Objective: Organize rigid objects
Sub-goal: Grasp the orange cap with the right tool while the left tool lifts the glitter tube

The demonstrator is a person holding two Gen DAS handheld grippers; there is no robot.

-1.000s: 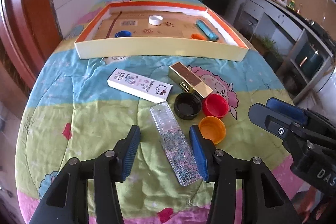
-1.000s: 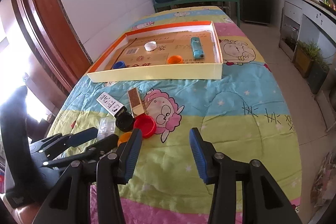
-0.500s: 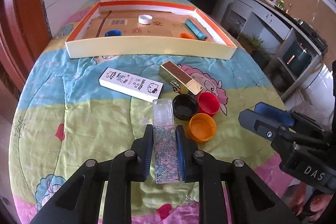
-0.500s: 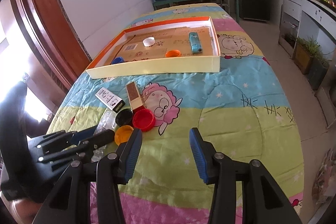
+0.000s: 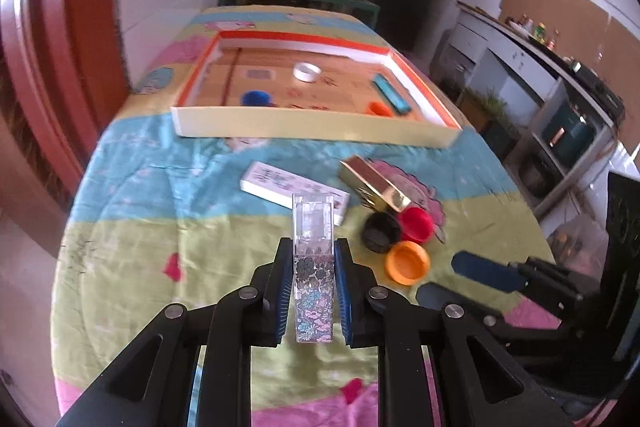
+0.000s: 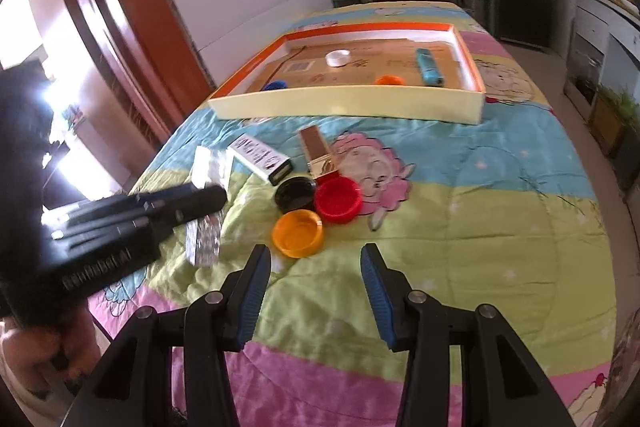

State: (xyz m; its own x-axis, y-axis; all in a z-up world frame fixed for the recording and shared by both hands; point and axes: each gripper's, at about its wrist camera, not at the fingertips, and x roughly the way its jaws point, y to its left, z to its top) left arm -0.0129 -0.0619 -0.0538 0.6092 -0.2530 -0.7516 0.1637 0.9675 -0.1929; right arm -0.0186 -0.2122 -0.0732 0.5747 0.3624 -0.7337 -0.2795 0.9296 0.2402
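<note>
Clear box (image 5: pixel 313 259) with the floral print is now clamped between the pads of the left tool (image 5: pixel 312 291); a second ago those jaws stood wide on either side of it as it lay flat on the surface (image 5: pixel 132 227), and they have since closed on its lower, patterned half. It has come up off the quilt, its clear end tilted up toward the tray (image 5: pixel 312 125), and in the right view it hangs clear of the cloth beside the orange cap (image 6: pixel 298 233). So the pick looks done, and the carry to the tray is probably next. The tray lies at the far end, well beyond the loose things, and already holds a white cap (image 5: pixel 306 71), a blue cap (image 5: pixel 256 98), a small orange cap (image 5: pixel 379 108) and a teal lighter (image 5: pixel 390 94). Short of the tray and not yet sorted are the white carton (image 5: pixel 280 185), the gold box (image 5: pixel 374 183), the black cap (image 5: pixel 382 231), the red cap (image 5: pixel 418 225) and the orange cap. The right tool (image 6: pixel 316 291) is released, half open with nothing between its pads, and hovers just this side of the orange cap, its likeliest target. The grip sits low on a tall, smooth box, so it could swing or slip on the way to the tray.
</note>
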